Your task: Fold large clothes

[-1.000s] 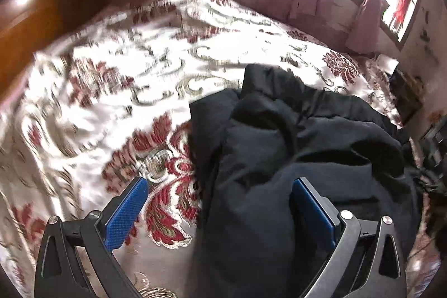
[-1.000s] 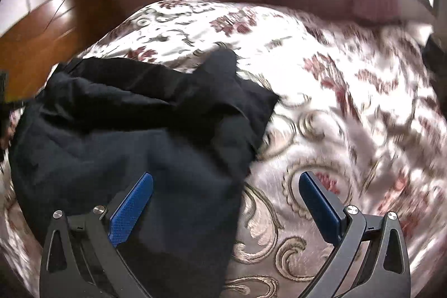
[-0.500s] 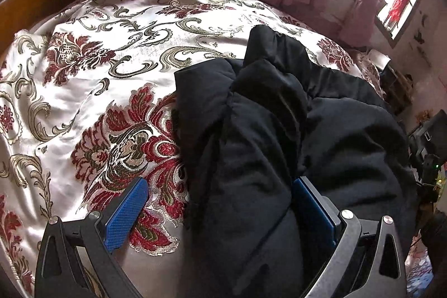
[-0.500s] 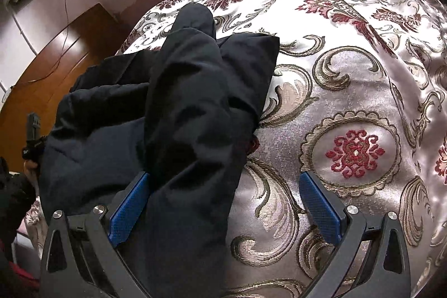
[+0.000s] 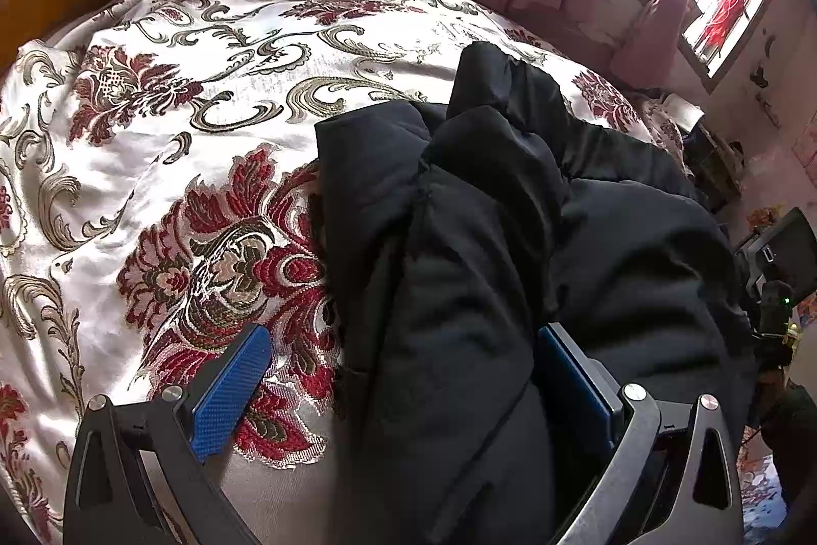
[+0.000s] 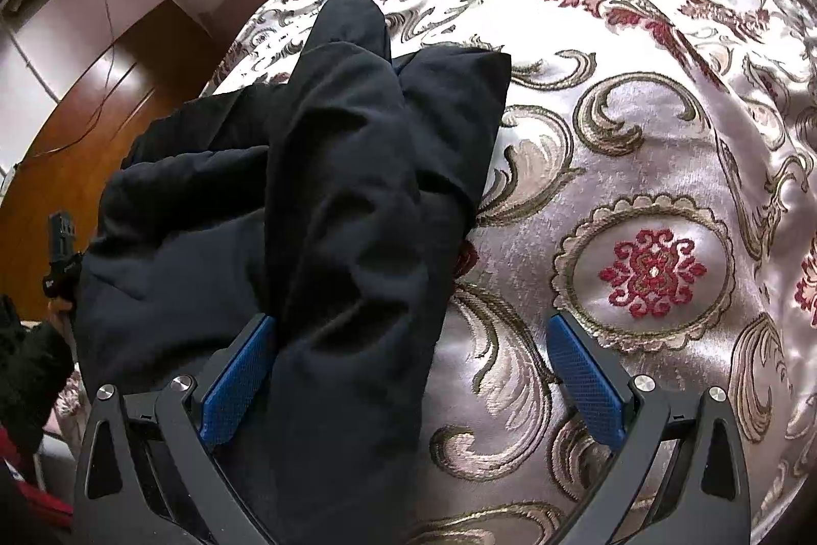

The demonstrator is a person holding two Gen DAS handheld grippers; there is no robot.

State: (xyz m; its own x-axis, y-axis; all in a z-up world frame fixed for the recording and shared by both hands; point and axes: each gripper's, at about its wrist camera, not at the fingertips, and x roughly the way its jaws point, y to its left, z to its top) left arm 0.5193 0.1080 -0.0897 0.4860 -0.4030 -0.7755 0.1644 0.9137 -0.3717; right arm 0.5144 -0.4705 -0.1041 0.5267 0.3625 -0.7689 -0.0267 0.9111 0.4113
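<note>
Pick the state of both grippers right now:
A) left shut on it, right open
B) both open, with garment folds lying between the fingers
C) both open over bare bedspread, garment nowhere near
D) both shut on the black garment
B: the left gripper and the right gripper both have their blue pads wide apart, and the black garment bunches between the fingers of each, lying on the floral bedspread.

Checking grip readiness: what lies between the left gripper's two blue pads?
In the left wrist view, the left gripper stands open; between its pads lie the black garment edge and patterned bedspread.
</note>
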